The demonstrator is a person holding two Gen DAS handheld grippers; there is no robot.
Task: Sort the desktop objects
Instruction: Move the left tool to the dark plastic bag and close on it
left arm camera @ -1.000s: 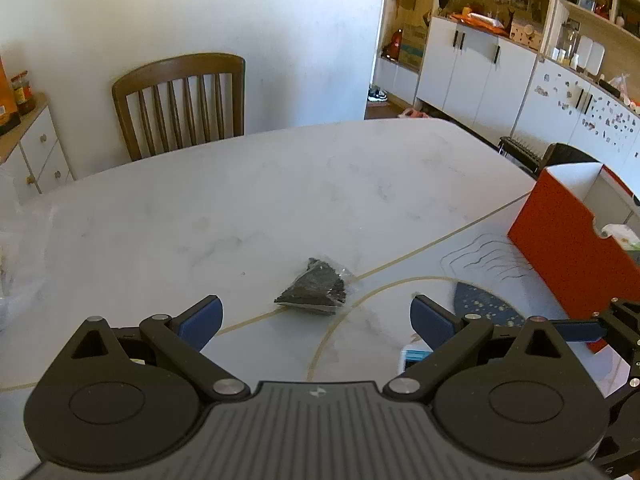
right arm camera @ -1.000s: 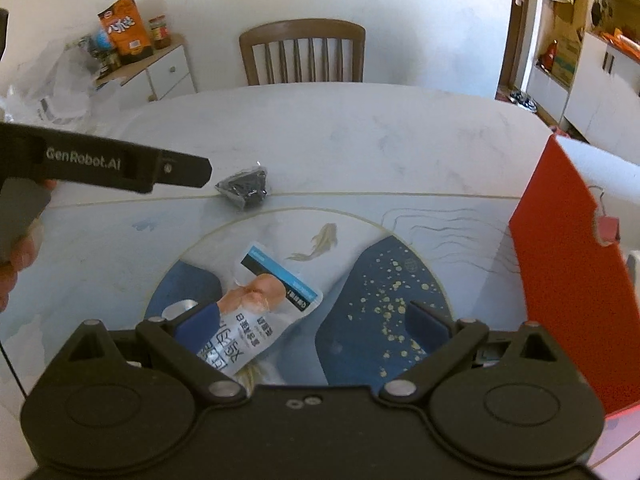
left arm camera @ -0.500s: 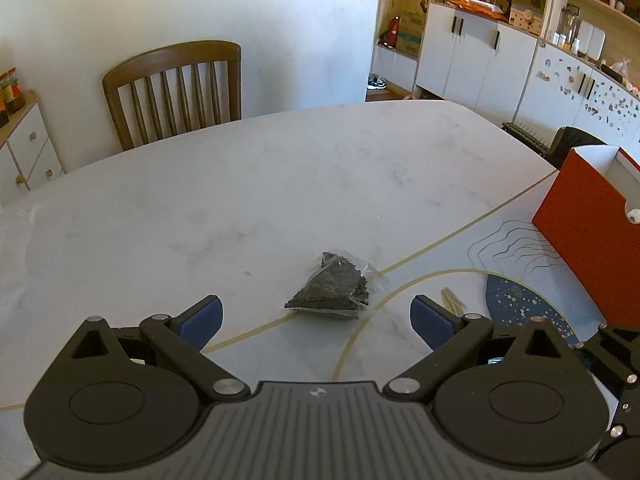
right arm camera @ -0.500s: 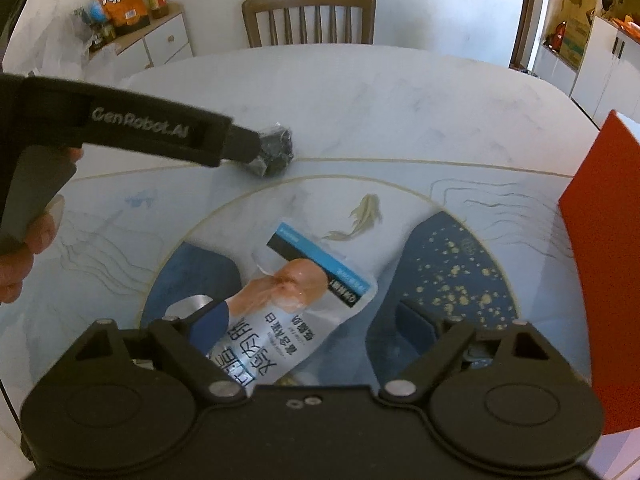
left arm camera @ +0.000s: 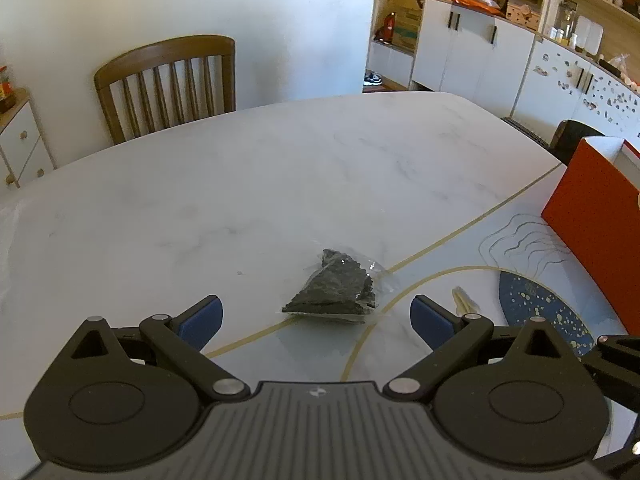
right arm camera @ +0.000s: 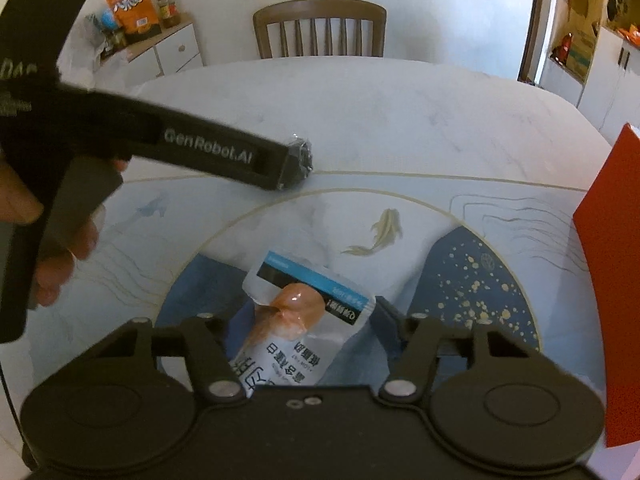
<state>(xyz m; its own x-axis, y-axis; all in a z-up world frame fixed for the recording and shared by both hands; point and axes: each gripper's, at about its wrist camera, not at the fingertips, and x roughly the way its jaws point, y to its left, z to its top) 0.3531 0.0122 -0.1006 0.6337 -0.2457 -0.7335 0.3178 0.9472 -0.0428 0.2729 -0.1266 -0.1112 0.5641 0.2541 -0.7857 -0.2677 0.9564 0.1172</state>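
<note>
Snack pouch (right arm camera: 296,328) is lying on the marble table (left arm camera: 280,184) between the right gripper's (right arm camera: 308,316) parted jaws; the left gripper (left arm camera: 316,314), jaws wide, is nearing a dark packet (left arm camera: 332,292). Closing squarely mid-pouch, apparently not yet touched, should prevent slipping.

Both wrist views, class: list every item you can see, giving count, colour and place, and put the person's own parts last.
Table: one, white marble with gold lines and blue patches.
Dark packet: one, black in clear wrap, ahead of the left gripper.
Snack pouch: one, white and blue, between the right gripper's fingers.
Box: one, red, table's right edge.
Chair: one, brown wood, far side.
Cabinets: white, back right.
Orange bag: one, on the side cupboard.
Left gripper: open.
Right gripper: open.
Hand: one, holding the left gripper's handle.
</note>
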